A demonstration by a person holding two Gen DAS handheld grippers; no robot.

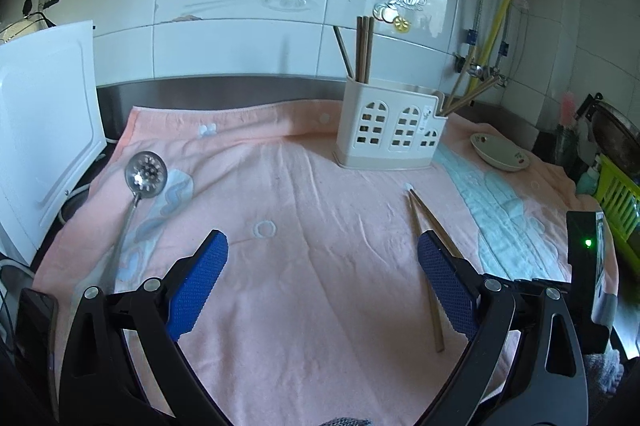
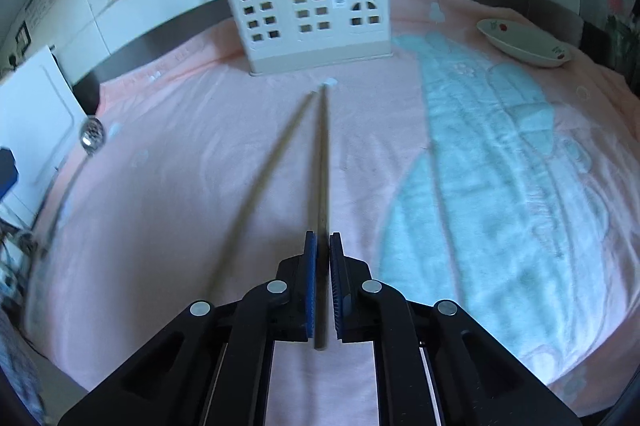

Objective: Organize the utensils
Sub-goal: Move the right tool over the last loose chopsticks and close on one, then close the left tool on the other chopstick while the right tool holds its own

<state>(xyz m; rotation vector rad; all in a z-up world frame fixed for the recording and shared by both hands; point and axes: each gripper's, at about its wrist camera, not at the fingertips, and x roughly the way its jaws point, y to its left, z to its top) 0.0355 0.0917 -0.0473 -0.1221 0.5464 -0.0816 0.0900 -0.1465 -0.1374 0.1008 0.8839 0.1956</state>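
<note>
Blue-padded right gripper point(image 2: 323, 246) pinches one chopstick point(image 2: 322, 161) by its near end, tip toward the holder point(image 2: 308, 21) at twelve o'clock, ready to lift; left gripper point(image 1: 320, 266) gapes wide, empty.

Pink towel point(image 1: 320, 226), pale-blue patches; cream holder point(image 1: 390, 127); blue tool pads point(image 2: 311, 286).

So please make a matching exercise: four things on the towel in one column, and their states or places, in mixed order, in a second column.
Things:
1. left gripper
2. right gripper
3. slotted spoon
4. small dish

States or places:
A. lies at the towel's left side
B. jaws wide apart, nothing between them
C. rests to the right of the white holder
D. jaws shut on one chopstick

Pairs: 1-B, 2-D, 3-A, 4-C
</note>
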